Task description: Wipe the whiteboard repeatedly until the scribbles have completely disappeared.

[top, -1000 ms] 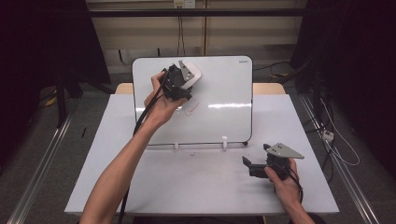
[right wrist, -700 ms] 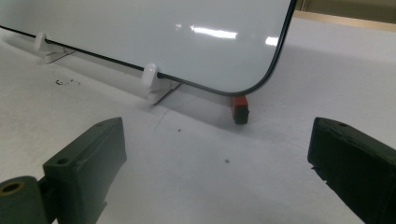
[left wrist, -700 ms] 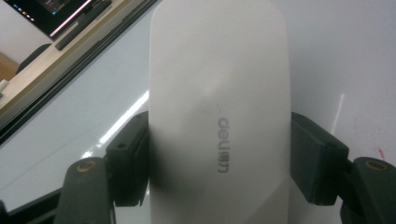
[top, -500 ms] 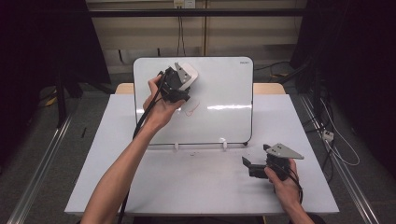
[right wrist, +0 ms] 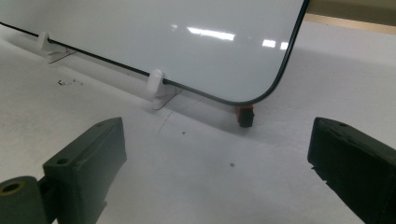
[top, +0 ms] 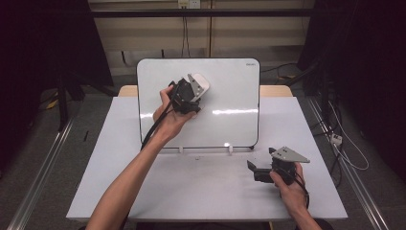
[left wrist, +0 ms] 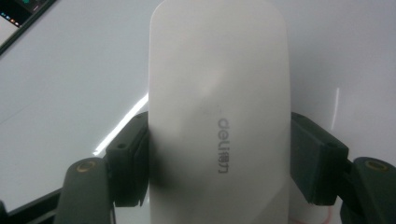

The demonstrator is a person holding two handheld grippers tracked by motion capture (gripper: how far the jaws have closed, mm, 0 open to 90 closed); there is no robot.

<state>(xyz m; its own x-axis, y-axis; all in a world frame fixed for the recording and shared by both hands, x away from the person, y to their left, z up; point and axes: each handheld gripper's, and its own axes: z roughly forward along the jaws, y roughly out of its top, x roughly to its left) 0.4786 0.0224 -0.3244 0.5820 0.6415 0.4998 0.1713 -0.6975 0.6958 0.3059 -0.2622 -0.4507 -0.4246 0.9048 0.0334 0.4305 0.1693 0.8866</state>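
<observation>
You had your left tongs (top: 197, 91) clenched on the white eraser (top: 200, 85), both black jaws pressed against its sides in the left gripper view, and you held it against the upper left part of the whiteboard (top: 239, 91), which stood propped at the far middle of the worktop (top: 119, 158). The board's surface looked clean wherever it showed, so I judged the wiping was largely done; only a faint reddish trace at the bottom right edge of the left gripper view may have been left, though it was too small to be sure. Farther right, your right tongs (top: 253, 170) rested released and empty on the near right of the worktop, jaws wide apart, facing the board's lower corner.
</observation>
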